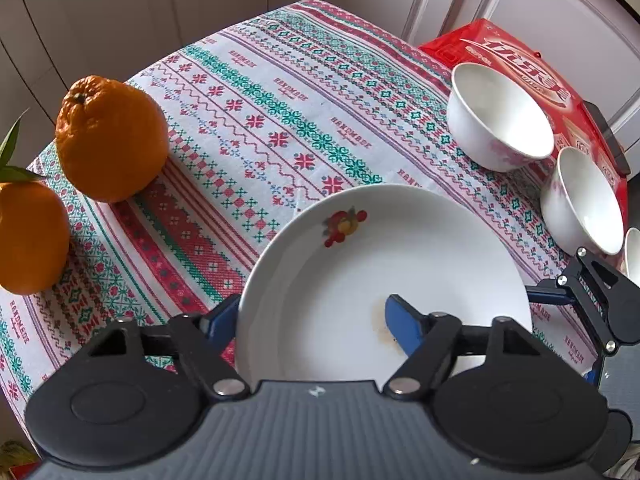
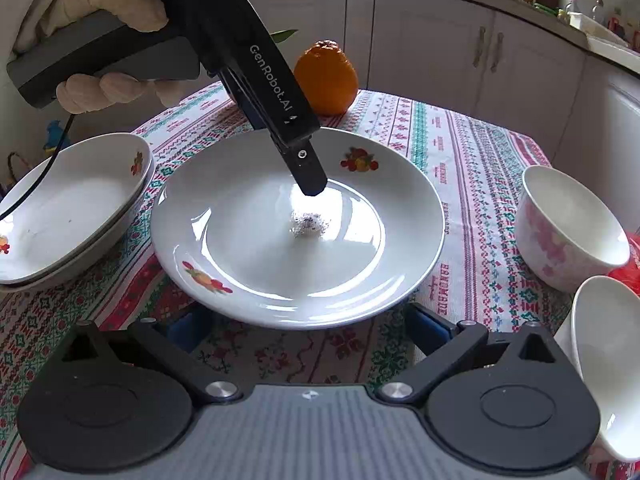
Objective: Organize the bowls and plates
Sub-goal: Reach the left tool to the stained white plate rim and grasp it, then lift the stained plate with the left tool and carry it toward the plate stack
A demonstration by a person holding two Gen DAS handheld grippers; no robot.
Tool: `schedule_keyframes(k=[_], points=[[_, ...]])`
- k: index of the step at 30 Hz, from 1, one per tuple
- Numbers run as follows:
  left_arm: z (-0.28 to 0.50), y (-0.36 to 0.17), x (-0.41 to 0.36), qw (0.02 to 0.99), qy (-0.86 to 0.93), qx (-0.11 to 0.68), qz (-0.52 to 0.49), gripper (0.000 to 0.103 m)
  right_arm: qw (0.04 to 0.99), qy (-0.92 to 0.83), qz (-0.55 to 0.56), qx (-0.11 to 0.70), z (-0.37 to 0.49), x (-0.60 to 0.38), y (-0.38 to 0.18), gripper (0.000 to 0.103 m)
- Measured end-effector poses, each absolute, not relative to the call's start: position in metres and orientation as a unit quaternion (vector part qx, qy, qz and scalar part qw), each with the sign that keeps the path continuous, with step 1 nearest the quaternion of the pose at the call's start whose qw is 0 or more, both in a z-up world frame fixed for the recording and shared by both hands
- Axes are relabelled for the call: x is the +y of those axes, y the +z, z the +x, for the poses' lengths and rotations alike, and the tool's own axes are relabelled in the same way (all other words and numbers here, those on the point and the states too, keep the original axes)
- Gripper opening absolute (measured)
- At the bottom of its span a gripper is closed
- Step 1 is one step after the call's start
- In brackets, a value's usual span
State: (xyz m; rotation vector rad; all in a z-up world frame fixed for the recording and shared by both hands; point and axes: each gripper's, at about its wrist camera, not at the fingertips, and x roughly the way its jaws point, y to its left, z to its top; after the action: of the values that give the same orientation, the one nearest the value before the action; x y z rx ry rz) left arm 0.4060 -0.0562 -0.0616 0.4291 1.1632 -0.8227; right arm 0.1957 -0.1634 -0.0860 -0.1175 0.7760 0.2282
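Note:
A white plate with fruit prints (image 1: 360, 264) (image 2: 256, 240) sits on the patterned tablecloth. My left gripper (image 1: 316, 320) straddles its near rim, one blue finger (image 1: 404, 328) inside the dish, the other outside; the jaws stand wide, not clamped. In the right wrist view the left gripper's finger (image 2: 308, 172) reaches down into the plate. My right gripper (image 2: 304, 328) is open and empty, just at the plate's near edge. Two stacked plates (image 2: 68, 208) lie at the left. White bowls with pink flowers (image 1: 496, 116) (image 1: 584, 200) (image 2: 568, 228) (image 2: 608, 360) stand at the right.
Two oranges (image 1: 108, 136) (image 1: 28, 236) rest on the table's far left; one also shows in the right wrist view (image 2: 326, 78). A red box (image 1: 516, 60) lies behind the bowls. White cabinets (image 2: 460, 48) surround the table. A gloved hand (image 2: 104, 4) holds the left gripper.

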Motion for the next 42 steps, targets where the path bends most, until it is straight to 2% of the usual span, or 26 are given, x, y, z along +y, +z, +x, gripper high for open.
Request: schedule_keyframes(k=[5,20,42], points=[[0.410,-0.061,-0.055,0.733,-0.376,0.533,0.193,0.069,0.919,0.111,-0.057,0.375,0.196,-0.164,-0.086,0.103],[0.412,-0.069,-0.067,0.717,-0.381,0.540,0.224,0.069,0.917,0.116,-0.066,0.376,0.198,-0.159,-0.085,0.102],[0.393,-0.057,-0.042,0.721,-0.389,0.542,0.187,0.069,0.910,0.151,-0.082,0.377,0.184,-0.151,-0.069,0.102]])
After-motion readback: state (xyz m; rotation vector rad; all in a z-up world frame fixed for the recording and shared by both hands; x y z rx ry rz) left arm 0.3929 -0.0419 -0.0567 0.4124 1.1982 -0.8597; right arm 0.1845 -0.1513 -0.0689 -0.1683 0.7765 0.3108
